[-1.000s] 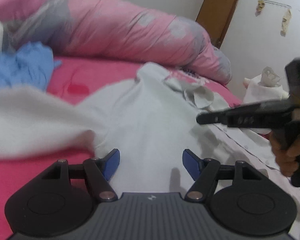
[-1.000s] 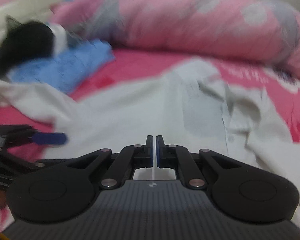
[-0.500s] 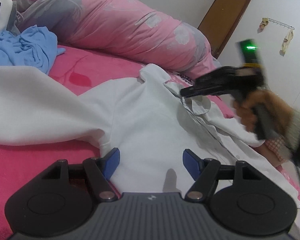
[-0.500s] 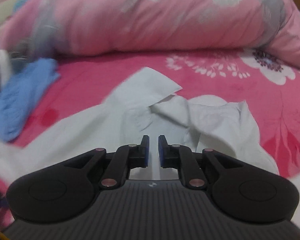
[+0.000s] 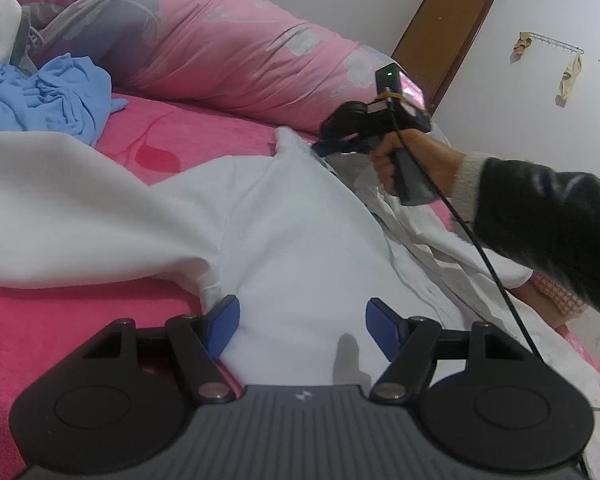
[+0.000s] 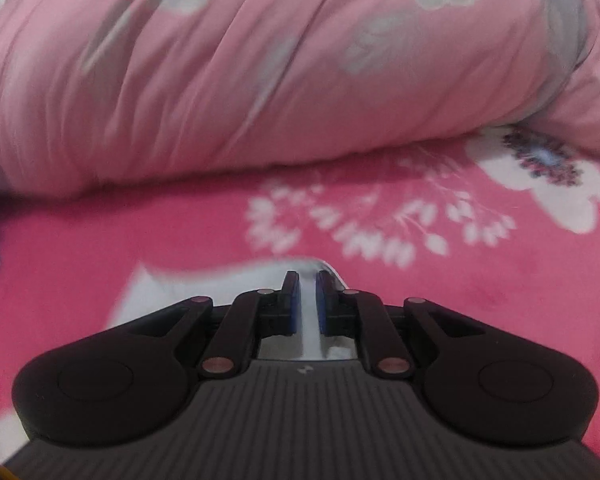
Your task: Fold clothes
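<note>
Shirt: white shirt [image 5: 300,248] lay spread on the pink floral bedsheet [image 5: 188,136], collar end toward the rolled pink duvet [image 5: 236,48], one sleeve stretched off to the left.
Left gripper: left gripper [image 5: 302,320] hovered low over the shirt body, blue pads wide apart, nothing between them.
Right gripper: right gripper [image 6: 308,300] sat at the collar edge; jaws had just been opening slightly, leaving a narrow gap, white cloth visible in the gap; grip on it could not be told.
Right hand: hand [image 5: 396,160] wrapped round the handle, dark sleeve [image 5: 548,232] behind, black cable trailing.
Background: crumpled blue garment [image 5: 48,100] on the sheet at far left; brown door [image 5: 440,36] in the white wall.
</note>
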Tool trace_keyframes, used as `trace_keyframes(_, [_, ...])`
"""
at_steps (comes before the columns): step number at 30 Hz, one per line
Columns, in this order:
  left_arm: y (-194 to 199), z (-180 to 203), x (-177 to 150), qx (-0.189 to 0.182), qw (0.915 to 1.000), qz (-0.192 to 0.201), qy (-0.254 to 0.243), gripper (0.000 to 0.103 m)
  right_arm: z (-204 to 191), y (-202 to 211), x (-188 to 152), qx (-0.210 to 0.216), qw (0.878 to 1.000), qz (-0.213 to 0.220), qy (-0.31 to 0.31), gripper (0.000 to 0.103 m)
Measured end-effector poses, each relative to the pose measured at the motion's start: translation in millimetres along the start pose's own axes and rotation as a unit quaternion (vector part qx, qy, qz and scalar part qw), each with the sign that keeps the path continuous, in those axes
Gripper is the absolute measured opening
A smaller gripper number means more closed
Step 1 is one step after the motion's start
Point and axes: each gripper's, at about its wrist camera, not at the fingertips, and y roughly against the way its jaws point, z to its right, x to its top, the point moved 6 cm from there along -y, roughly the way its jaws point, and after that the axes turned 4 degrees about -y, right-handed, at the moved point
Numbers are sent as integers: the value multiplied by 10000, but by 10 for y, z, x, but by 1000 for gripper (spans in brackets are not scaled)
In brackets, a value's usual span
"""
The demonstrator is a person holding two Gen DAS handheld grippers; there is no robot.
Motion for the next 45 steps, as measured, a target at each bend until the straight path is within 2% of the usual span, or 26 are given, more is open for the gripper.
trace_keyframes(3, [6, -1, 0, -7, 10000, 2, 5, 71, 71, -126, 22, 61, 9987, 114, -483, 8])
trace_keyframes(5, [7, -1, 4, -9, 10000, 1, 11, 71, 137, -47, 54, 276, 9952, 335, -882, 9])
trace_keyframes(8, [8, 0, 7, -11, 10000, -1, 16, 71, 249, 251, 106, 765, 9834, 684, -1497, 12])
trace_keyframes(10, [11, -2, 9, -17, 10000, -2, 26, 71, 285, 414, 45, 852, 9804, 435, -1722, 22])
trace_keyframes(15, [15, -4, 17, -29, 10000, -4, 53, 71, 143, 621, -266, 1267, 9727, -432, -1898, 36])
trace_keyframes(16, [16, -5, 18, -32, 10000, -4, 57, 71, 115, 589, -315, 1145, 9742, -539, -1871, 43])
trace_keyframes(19, [18, -8, 23, -41, 10000, -1, 70, 71, 37, 494, -459, 786, 9770, -850, -1794, 46])
trace_keyframes(24, [21, -13, 19, -49, 10000, 2, 83, 71, 51, 353, -450, 793, 9759, -671, -1920, 48])
trace_keyframes(26, [23, -13, 18, -53, 9999, 4, 87, 71, 60, 338, -444, 765, 9767, -615, -1906, 45])
trace_keyframes(28, [23, -13, 17, -56, 9999, 4, 90, 71, 33, 364, -461, 752, 9787, -567, -1823, 36])
trace_keyframes(29, [23, -14, 18, -58, 9999, 4, 93, 71, 28, 367, -466, 776, 9784, -567, -1832, 34])
trace_keyframes(38, [29, -11, 4, -65, 9999, 14, 109, 71, 19, 284, -473, 937, 9690, -710, -2174, 36])
trace_keyframes(39, [30, -10, 3, -67, 9999, 15, 111, 71, 15, 269, -464, 921, 9696, -698, -2157, 32])
trace_keyframes(40, [31, -10, 2, -68, 9999, 16, 113, 71, 7, 266, -454, 861, 9721, -664, -2081, 19])
trace_keyframes(42, [30, -10, 3, -73, 9999, 18, 122, 71, -3, 286, -450, 814, 9751, -602, -1971, 6])
trace_keyframes(43, [30, -11, 4, -76, 9999, 19, 128, 71, -6, 306, -449, 828, 9758, -560, -1943, 2])
trace_keyframes(45, [29, -17, 7, -84, 9999, 21, 139, 71, -24, 381, -429, 809, 9794, -391, -1806, 2])
